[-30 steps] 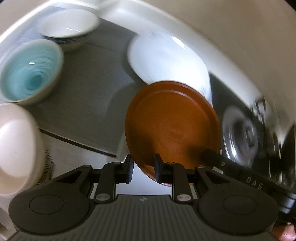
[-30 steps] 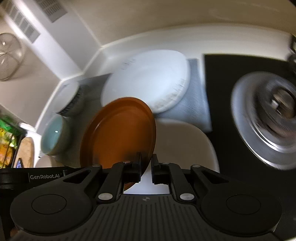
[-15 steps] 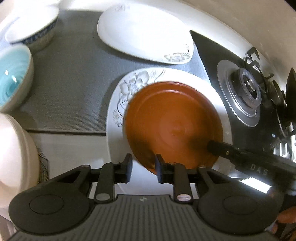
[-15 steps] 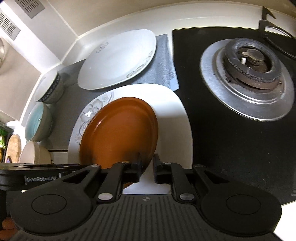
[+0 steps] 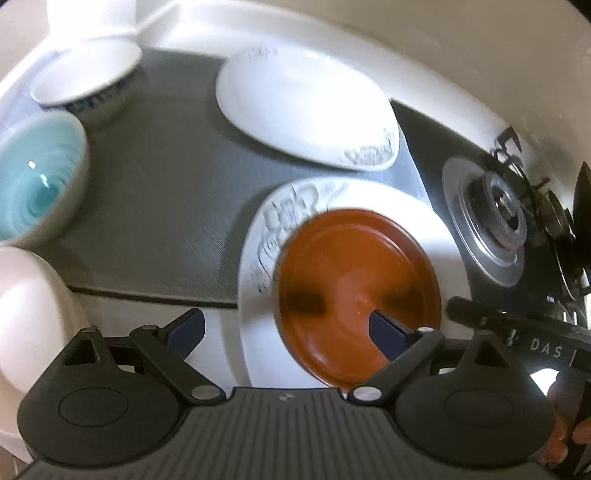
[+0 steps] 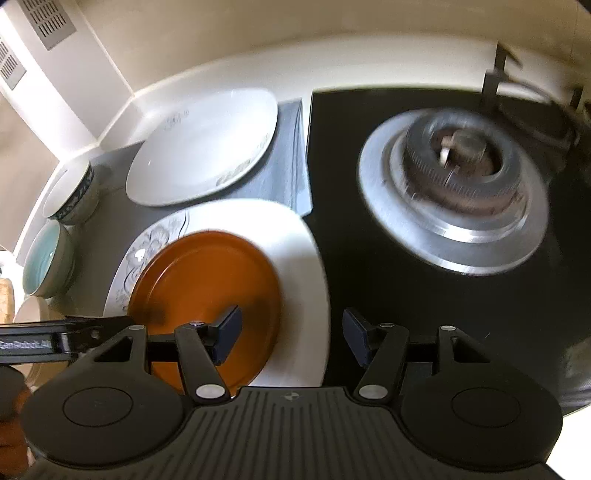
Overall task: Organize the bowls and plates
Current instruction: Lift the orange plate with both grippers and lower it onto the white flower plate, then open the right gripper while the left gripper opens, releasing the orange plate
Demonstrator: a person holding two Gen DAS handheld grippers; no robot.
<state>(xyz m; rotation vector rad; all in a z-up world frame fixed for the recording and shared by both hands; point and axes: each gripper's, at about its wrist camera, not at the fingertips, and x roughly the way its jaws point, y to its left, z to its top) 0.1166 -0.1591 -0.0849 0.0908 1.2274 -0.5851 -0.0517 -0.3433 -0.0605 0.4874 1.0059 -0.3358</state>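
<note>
Orange plate (image 5: pixel 354 295) released onto floral plate (image 5: pixel 439 236) (three plates, four bowls)

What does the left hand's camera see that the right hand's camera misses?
Only the left view shows the whole cream bowl at its edge and the teal bowl from above. Only the right view shows wall vents and the full stove burner. Both share the brown plate resting on the flowered white plate, the oval plate and the gray mat.

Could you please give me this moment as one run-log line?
phase: release | brown plate: resting on floral white plate | left gripper: jaws just opening, clear | right gripper: jaws just opening, clear
</note>
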